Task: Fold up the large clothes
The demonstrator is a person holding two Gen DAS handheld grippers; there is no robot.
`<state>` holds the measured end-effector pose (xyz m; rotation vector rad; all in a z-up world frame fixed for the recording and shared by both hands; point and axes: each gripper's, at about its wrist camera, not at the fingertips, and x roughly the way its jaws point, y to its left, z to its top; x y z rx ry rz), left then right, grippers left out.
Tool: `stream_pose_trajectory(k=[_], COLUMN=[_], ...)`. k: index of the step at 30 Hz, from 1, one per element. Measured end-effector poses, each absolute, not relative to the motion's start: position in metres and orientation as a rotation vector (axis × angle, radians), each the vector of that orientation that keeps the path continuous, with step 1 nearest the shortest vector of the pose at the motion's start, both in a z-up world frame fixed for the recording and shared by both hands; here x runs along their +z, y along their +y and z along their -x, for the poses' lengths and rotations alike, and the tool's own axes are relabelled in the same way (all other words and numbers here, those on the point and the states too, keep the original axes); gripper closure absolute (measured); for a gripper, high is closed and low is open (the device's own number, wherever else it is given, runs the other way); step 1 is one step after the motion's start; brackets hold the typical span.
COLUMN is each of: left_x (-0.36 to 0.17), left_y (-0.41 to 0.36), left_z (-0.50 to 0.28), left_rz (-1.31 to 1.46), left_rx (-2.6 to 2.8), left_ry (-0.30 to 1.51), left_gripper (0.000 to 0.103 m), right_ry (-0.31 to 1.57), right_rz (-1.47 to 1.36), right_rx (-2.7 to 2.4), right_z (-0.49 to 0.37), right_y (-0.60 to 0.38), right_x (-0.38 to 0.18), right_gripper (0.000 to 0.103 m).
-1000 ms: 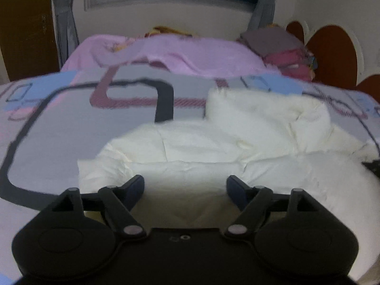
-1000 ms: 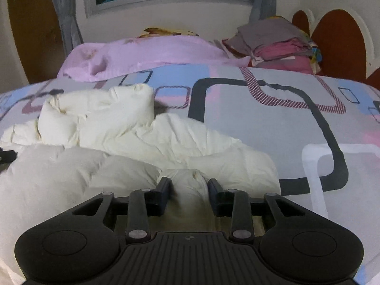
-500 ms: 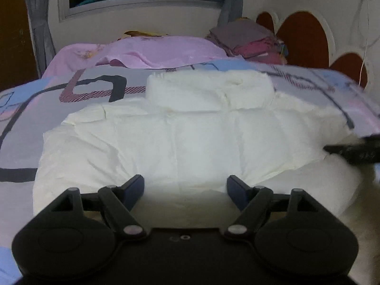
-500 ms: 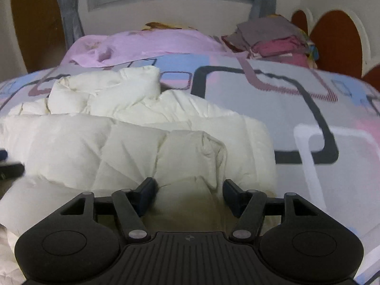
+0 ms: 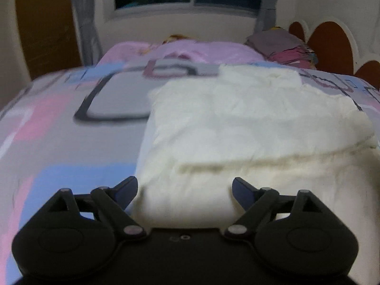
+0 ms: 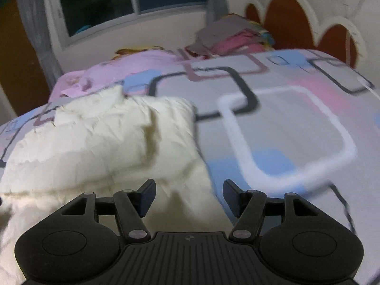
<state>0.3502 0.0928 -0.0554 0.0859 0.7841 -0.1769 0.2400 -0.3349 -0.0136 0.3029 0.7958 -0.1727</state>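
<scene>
My left tool (image 5: 184,187) and right tool (image 6: 189,191) both gape wide, gripping nothing, low over the near edge of the cream padded jacket (image 5: 249,128), which lies folded on the patterned bed cover (image 6: 296,123).

Bed (image 5: 59,142) with a gray cover printed in pink, blue, white and dark rounded-rectangle outlines. A cream puffy jacket (image 5: 249,130) lies folded directly on it, right of centre in the left wrist view and left of centre in the right wrist view (image 6: 102,142). At the far end lies a pink blanket (image 5: 190,49). Beside that, near the scalloped headboard (image 5: 332,45), sits a stack of folded clothes (image 5: 282,45), gray on top and pink below.
</scene>
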Motion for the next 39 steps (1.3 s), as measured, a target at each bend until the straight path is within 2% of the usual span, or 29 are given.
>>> stream_pose_trajectory(k=[6, 7, 8, 9, 10, 11, 13, 16, 19, 25, 26, 28, 34, 35, 36, 37, 39], left_x=[-0.059, -0.057, -0.056, -0.056, -0.056, -0.058, -0.060, -0.063, -0.065, -0.074, -0.074, -0.076, -0.083, -0.086, -0.089, -0.091, -0.095], left_y=[0.137, 0.143, 0.148, 0.153, 0.158, 0.162, 0.169, 0.171, 0.171, 0.180, 0.182, 0.186, 0.195, 0.196, 0.197, 0.199, 0.201], left_z=[-0.310, -0.303, -0.294, -0.287, -0.279, -0.270, -0.251, -0.227, -0.204, -0.164, -0.158, -0.149, -0.155, -0.159, -0.163, -0.166, -0.170], left_rz=[-0.012, -0.006, 0.004, 0.018, 0.036, 0.056, 0.101, 0.157, 0.201, 0.290, 0.308, 0.343, 0.479, 0.510, 0.542, 0.572, 0.635], left_rx=[-0.162, -0.156, -0.153, -0.152, -0.148, -0.144, -0.134, -0.123, -0.145, -0.185, -0.193, -0.217, -0.281, -0.298, -0.314, -0.324, -0.350], left_ry=[0.837, 0.839, 0.840, 0.844, 0.851, 0.856, 0.871, 0.896, 0.924, 0.955, 0.956, 0.957, 0.954, 0.955, 0.960, 0.961, 0.968], left_gripper=[0.021, 0.024, 0.032, 0.036, 0.043, 0.044, 0.043, 0.026, 0.026, 0.034, 0.037, 0.039, 0.045, 0.045, 0.045, 0.047, 0.056], right_ry=[0.851, 0.866, 0.880, 0.888, 0.888, 0.883, 0.879, 0.872, 0.877, 0.887, 0.888, 0.897, 0.860, 0.848, 0.843, 0.849, 0.844], right_rz=[-0.375, -0.389, -0.410, -0.436, -0.465, -0.492, -0.554, -0.617, -0.672, -0.751, -0.760, -0.763, -0.836, -0.858, -0.885, -0.929, -0.990], right_rx=[-0.225, -0.220, -0.215, -0.212, -0.212, -0.213, -0.195, -0.148, -0.103, -0.008, 0.012, 0.041, 0.059, 0.061, 0.058, 0.050, 0.068], right_z=[-0.179, -0.174, -0.168, -0.163, -0.157, -0.152, -0.141, -0.120, -0.092, -0.050, -0.046, -0.042, -0.041, -0.044, -0.047, -0.050, -0.053], right_y=[-0.348, -0.351, -0.354, -0.359, -0.363, -0.368, -0.377, -0.385, -0.388, -0.383, -0.381, -0.376, -0.381, -0.385, -0.389, -0.393, -0.398], right_x=[-0.019, -0.022, -0.025, -0.029, -0.032, -0.034, -0.037, -0.041, -0.047, -0.058, -0.058, -0.058, -0.060, -0.061, -0.064, -0.070, -0.077], right_gripper=[0.040, 0.040, 0.040, 0.038, 0.027, 0.021, 0.019, 0.019, 0.019, 0.019, 0.021, 0.033, 0.035, 0.037, 0.045, 0.050, 0.052])
